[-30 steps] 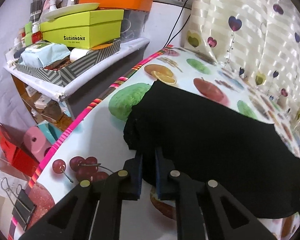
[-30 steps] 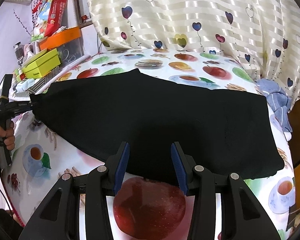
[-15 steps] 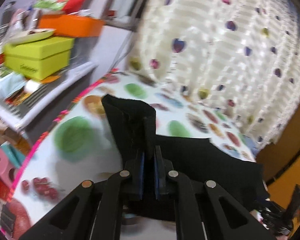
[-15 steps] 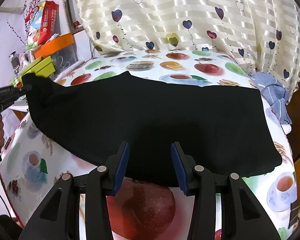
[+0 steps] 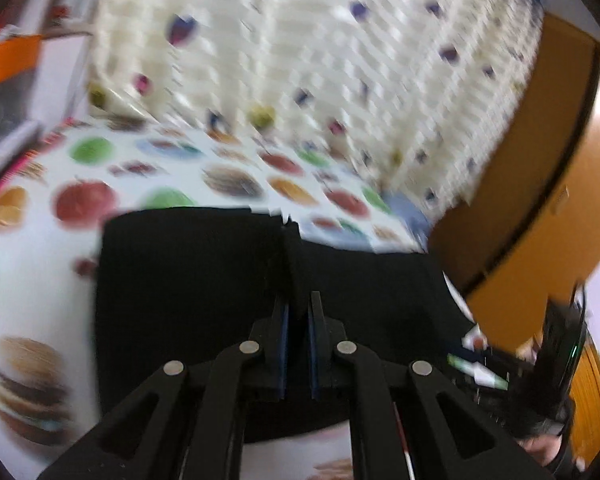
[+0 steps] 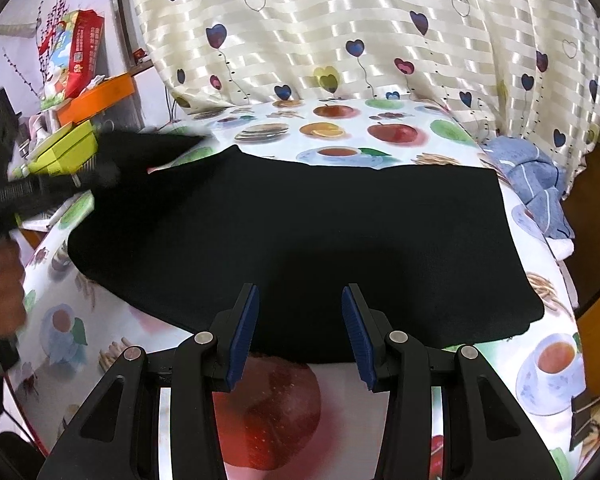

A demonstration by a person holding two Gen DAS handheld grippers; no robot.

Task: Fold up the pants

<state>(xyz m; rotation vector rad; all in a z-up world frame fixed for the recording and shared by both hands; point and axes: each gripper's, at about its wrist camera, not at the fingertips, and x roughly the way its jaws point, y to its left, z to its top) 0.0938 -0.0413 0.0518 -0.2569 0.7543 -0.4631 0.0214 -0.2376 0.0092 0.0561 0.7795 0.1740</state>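
pants (image 6: 300,232) long axis left-right | left tool (image 5: 298,316) pinching lifted end

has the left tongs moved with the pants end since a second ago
Yes. In the right wrist view the left tongs, shut on the black pants, have lifted that end off the table and carried it up, level with the yellow-green box.

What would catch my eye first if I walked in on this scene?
Black pants sprawl across a table covered in a fruit-print cloth. The left tongs pinch a corner of the pants and hold it above the table, while the right tongs hover open at the near edge. Behind hangs a cream heart-pattern curtain, with a crumpled blue cloth at its foot.
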